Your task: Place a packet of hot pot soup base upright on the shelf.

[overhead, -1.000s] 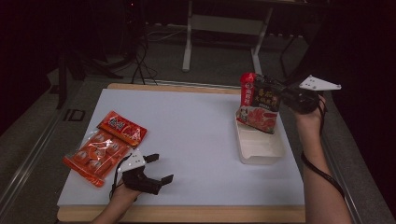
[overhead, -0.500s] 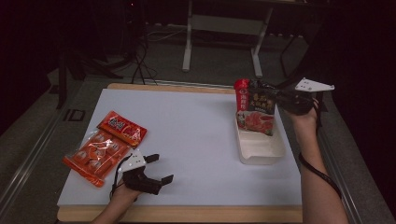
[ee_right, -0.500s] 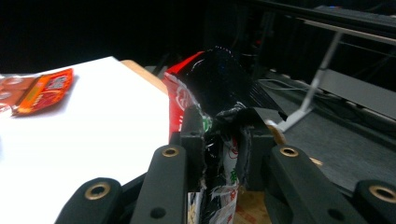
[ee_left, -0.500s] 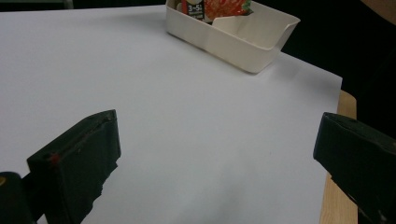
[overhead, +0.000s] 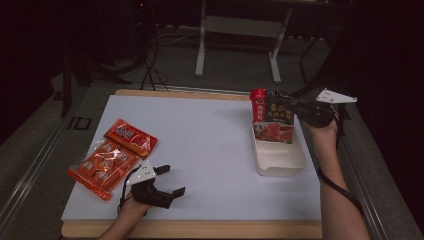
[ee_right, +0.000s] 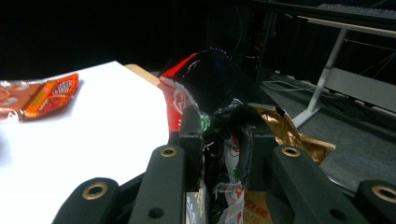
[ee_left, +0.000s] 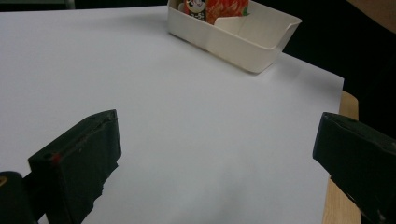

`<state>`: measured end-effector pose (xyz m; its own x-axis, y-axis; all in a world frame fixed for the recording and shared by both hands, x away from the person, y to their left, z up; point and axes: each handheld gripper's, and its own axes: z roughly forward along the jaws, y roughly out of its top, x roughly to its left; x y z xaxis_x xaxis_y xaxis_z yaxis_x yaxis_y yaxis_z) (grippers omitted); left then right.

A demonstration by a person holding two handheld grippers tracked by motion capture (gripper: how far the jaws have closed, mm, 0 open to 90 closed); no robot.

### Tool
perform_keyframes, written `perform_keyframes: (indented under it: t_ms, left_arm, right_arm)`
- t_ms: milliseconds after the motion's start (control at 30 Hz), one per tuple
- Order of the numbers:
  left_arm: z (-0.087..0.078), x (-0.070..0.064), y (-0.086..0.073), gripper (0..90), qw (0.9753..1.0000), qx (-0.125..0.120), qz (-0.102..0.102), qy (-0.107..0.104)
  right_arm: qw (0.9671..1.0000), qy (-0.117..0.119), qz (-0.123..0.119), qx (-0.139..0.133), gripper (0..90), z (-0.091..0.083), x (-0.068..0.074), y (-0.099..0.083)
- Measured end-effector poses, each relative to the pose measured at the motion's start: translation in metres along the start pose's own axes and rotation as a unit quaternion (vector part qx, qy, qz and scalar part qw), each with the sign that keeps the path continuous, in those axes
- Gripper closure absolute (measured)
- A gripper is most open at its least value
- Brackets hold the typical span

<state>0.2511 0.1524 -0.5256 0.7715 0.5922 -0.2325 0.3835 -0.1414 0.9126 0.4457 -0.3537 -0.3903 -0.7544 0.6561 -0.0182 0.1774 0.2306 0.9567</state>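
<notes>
I am pinching the top edge of a red and black food pouch [overhead: 272,116] with my right gripper [overhead: 298,107], its jaws squeezed tight on it. The pouch is hanging below my gripper, its bottom inside the far end of the white bin [overhead: 280,159]. I think I am putting it in, so next I need to lower it and let go. My left gripper [overhead: 167,181] is resting wide open, holding nothing. Its own view is showing the bin [ee_left: 243,39] far ahead. The high view is showing two orange packets [overhead: 112,155] just beside my left gripper.
</notes>
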Motion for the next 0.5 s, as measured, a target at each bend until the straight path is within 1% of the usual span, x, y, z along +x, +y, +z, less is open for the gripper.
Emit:
perform_keyframes:
  t_ms: [100,233,267,333,400,433,467,500]
  left_arm:
    - [0.001,0.0,0.0,1.5,1.0,0.001,0.0,0.0]
    - [0.001,0.0,-0.001,1.5,1.0,0.003,0.001,0.0]
    - [0.001,0.0,-0.001,1.5,1.0,0.002,0.0,0.0]
    - [0.0,0.0,0.0,1.5,1.0,0.001,0.0,-0.001]
    - [0.0,0.0,0.0,1.5,1.0,0.0,0.0,-0.001]
    - [0.0,0.0,0.0,1.5,1.0,0.0,-0.002,-0.002]
    - [0.0,0.0,0.0,1.5,1.0,0.0,-0.002,-0.001]
    - [0.0,0.0,0.0,1.5,1.0,0.0,-0.002,0.0]
  right_arm:
    - [0.9999,0.004,0.008,-0.009,73.6,0.0,-0.001,-0.004]
    - [0.9998,0.007,0.016,-0.014,72.9,0.001,0.001,-0.007]
    - [0.9997,0.005,0.018,-0.013,72.7,0.001,0.001,-0.008]
    - [0.9997,0.001,0.021,-0.008,72.3,0.003,0.0,-0.011]
    - [0.9997,-0.003,0.021,0.01,72.0,0.005,0.0,-0.017]
    - [0.9997,-0.002,0.024,0.002,71.7,0.004,0.0,-0.021]
    - [0.9994,-0.001,0.035,-0.005,71.4,0.002,-0.002,-0.024]
    - [0.9992,-0.004,0.04,-0.007,71.4,0.0,-0.002,-0.026]
